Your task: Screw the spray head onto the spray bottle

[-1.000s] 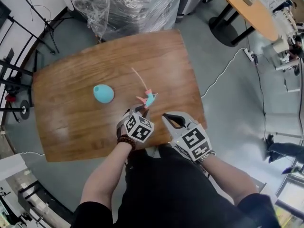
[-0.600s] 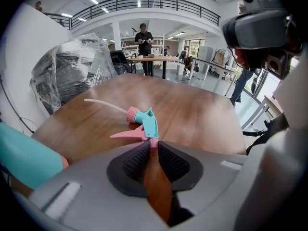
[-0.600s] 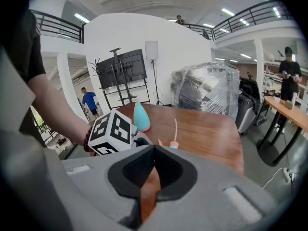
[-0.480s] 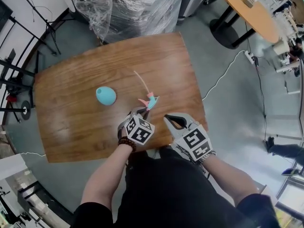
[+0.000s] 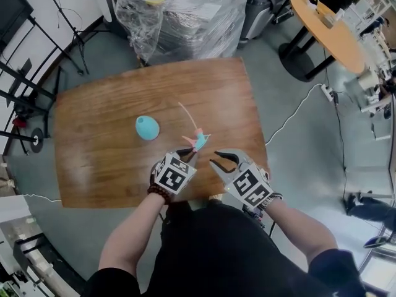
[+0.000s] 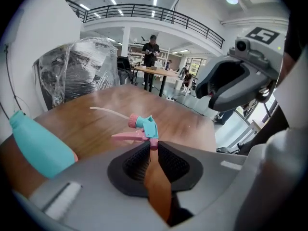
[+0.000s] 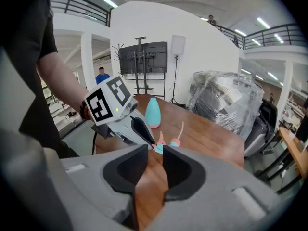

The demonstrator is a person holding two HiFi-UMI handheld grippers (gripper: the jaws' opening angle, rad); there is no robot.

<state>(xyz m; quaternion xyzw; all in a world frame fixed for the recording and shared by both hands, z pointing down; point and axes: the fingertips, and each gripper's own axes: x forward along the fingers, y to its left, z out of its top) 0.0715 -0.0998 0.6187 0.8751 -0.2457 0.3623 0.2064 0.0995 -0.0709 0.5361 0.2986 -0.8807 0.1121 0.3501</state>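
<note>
The teal plastic spray bottle (image 5: 147, 127) stood upright on the wooden table (image 5: 93, 172), left of and apart from the pink-and-teal spray head (image 5: 199, 140). To do this well, the head's thin tube should probably enter the bottle's neck first, then the collar turn squarely while the bottle is steadied. The left gripper (image 5: 185, 153) had just been closing; its fingers, almost together, pinched the head's pink end. The right gripper (image 7: 155, 148) had just opened its fingers partway, and they held nothing.
</note>
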